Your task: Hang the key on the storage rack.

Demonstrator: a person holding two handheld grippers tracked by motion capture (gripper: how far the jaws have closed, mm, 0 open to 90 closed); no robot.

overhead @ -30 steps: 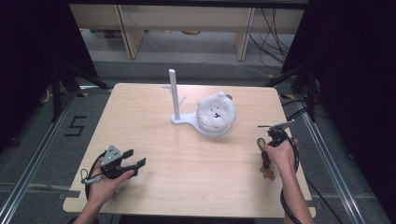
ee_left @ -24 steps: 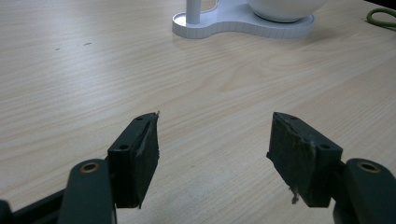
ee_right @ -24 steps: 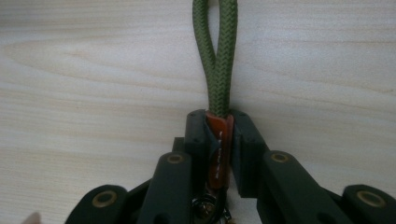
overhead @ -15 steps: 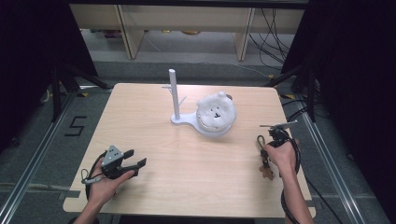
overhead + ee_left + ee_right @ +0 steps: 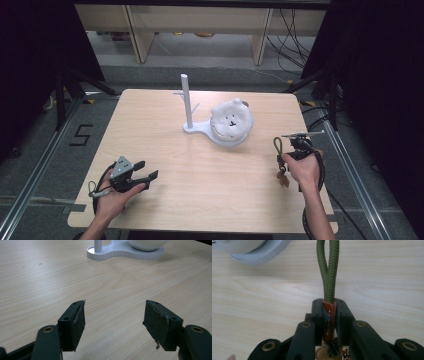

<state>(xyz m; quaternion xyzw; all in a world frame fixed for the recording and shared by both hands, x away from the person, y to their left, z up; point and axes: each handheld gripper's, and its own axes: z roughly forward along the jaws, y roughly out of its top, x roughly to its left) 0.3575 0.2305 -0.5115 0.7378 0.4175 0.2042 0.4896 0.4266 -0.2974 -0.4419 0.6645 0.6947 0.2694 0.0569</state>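
Right gripper (image 5: 329, 312) is clamped on the olive-green braided cord loop keychain (image 5: 327, 270), held at 4 o'clock of the white peg stand (image 5: 187, 102); slipping is risked by the narrow pinch. Left gripper (image 5: 113, 320) gapes empty.

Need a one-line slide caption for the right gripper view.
Right tool shut on a keychain, its green cord loop pointing ahead over the wooden table.

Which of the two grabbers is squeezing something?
The right gripper. Its jaws are shut on the green cord loop of a keychain, while the left gripper has its jaws wide apart with bare table between them.
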